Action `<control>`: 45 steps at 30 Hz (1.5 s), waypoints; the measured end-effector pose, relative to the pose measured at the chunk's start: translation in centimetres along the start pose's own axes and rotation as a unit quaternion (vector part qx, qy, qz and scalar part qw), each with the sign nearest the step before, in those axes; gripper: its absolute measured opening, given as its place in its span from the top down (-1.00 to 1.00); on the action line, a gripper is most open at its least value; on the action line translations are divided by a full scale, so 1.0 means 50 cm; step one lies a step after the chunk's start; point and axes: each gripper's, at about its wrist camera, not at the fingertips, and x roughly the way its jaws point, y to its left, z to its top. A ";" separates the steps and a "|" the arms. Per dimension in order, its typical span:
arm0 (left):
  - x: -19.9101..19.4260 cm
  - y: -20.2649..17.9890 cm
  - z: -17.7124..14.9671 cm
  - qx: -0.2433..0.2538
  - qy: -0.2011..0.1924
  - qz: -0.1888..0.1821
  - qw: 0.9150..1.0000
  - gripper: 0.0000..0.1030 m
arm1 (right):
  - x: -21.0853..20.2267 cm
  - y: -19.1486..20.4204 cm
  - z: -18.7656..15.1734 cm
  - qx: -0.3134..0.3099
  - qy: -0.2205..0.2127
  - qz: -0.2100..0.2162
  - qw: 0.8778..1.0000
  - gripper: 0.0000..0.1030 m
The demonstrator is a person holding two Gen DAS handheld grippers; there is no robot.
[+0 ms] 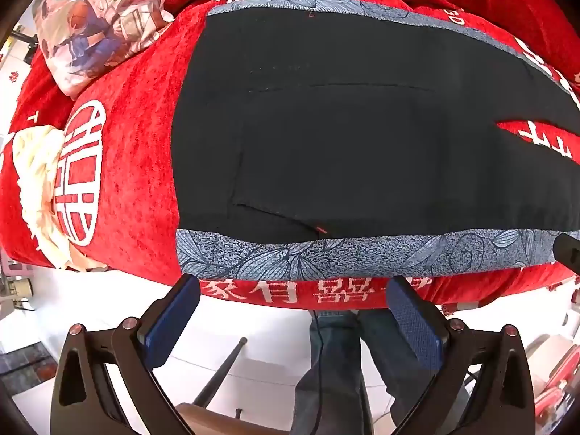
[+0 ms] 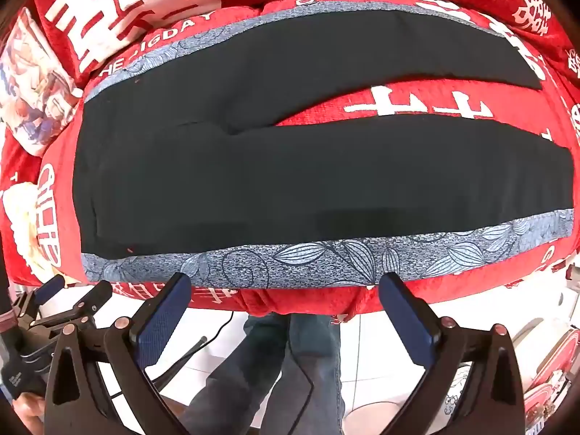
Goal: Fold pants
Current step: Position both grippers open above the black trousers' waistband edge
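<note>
Black pants (image 1: 344, 137) with blue-grey leaf-patterned side stripes lie flat on a red cover. The waist is to the left and the two legs (image 2: 398, 166) spread apart towards the right. My left gripper (image 1: 295, 286) hovers open just off the near stripe (image 1: 326, 253) at the waist end, nothing between its blue pads. My right gripper (image 2: 286, 284) is open too, above the near stripe (image 2: 308, 261) of the closer leg, touching nothing. The left gripper (image 2: 76, 295) also shows at the lower left of the right wrist view.
The red cover (image 1: 137, 181) with white characters drapes over a couch edge. A printed pillow (image 1: 98, 25) lies at the back left, a cream cloth (image 1: 36, 181) at the left. Below the edge are a person's jeans-clad legs (image 2: 290, 362), white floor tiles and a dark rod (image 1: 221, 373).
</note>
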 end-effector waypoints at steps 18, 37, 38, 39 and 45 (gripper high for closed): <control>0.009 0.004 -0.006 -0.002 0.001 -0.001 1.000 -1.00 | 0.005 -0.014 0.001 -0.001 0.001 -0.001 1.000 -0.99; 0.014 -0.002 -0.015 -0.008 -0.003 -0.005 1.000 -1.00 | 0.003 -0.010 0.000 -0.005 -0.004 -0.003 1.000 -0.99; 0.014 -0.001 -0.016 -0.009 -0.005 -0.007 1.000 -1.00 | 0.003 -0.010 0.001 -0.005 -0.004 -0.003 1.000 -0.99; 0.014 0.000 -0.016 -0.011 -0.007 -0.008 1.000 -1.00 | 0.003 -0.010 0.001 -0.004 -0.004 -0.002 1.000 -0.99; 0.017 0.003 -0.016 -0.016 -0.005 -0.011 1.000 -1.00 | 0.008 -0.010 0.002 -0.005 -0.004 -0.001 1.000 -0.99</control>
